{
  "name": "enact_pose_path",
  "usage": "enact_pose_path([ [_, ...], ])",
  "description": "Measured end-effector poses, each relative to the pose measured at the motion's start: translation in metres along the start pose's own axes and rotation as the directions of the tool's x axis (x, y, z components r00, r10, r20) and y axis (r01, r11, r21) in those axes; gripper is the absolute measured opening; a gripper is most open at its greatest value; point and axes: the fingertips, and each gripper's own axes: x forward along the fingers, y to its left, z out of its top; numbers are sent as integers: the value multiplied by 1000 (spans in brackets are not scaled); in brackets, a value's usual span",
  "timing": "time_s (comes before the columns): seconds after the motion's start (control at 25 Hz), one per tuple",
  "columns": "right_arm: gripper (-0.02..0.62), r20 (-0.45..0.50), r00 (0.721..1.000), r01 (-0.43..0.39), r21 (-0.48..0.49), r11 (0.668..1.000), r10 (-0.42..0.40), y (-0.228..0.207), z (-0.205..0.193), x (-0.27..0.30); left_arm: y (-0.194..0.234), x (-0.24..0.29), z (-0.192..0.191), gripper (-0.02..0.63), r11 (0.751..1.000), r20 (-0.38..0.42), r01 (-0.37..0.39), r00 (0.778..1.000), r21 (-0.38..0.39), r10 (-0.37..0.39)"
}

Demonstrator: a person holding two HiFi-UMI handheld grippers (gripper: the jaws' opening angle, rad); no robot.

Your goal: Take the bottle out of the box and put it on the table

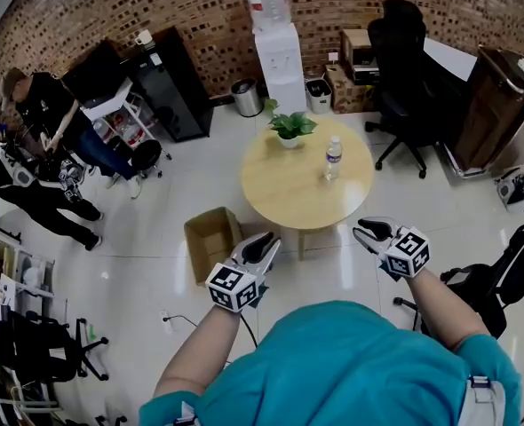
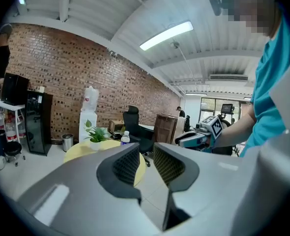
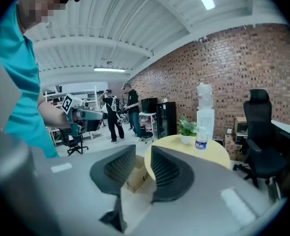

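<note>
Starting left: no need to involve the people (image 1: 40,122) by the black cabinet (image 1: 169,82), well apart from the work. Next, the cardboard box (image 1: 210,240) on the floor just beside the round table (image 1: 284,189), open on top and seemingly empty from the head view, so probably nothing left to lift out. Left gripper (image 1: 264,243) held level in front of the chest, jaws only narrowly apart, nothing between them. On the table, first a potted plant (image 1: 289,128) near the far edge, then the bottle (image 1: 333,160) standing upright to its right, apart from the plant and well inside the rim. Reads as the placing step done. To finish well: keep both grippers back near the body, reach over nothing, and avoid any brush against the bottle, tall and narrow and likely easy to tip. Right gripper (image 1: 375,231) also close to the chest, jaws parted wider, likewise empty.

For room, again from the left: mind the cable (image 1: 186,319) on the floor (image 1: 146,264) at lower left when stepping back. Plenty of open tile between body and table. Keep clear of the box rim and the near table edge. Behind the table, an office chair (image 1: 404,69), no obstacle from here. On the right, a second chair (image 1: 511,273) fairly near the right elbow, so worth turning that way with care.
</note>
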Motion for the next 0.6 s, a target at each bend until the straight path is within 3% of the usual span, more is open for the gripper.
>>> enact_pose_path([
  [0.16,94,17,1000,-11,-8,1000,11,33,-2,-41,-48,-26,-1,81,1000,27,-26,999,17,26],
  [0.36,80,43,997,-63,3,998,63,74,-21,-110,-134,-31,-11,78,997,30,-70,997,-42,72],
  [0.6,64,31,993,-118,2,993,118,88,-48,-195,-256,15,-23,78,998,0,-5,1000,-62,5],
])
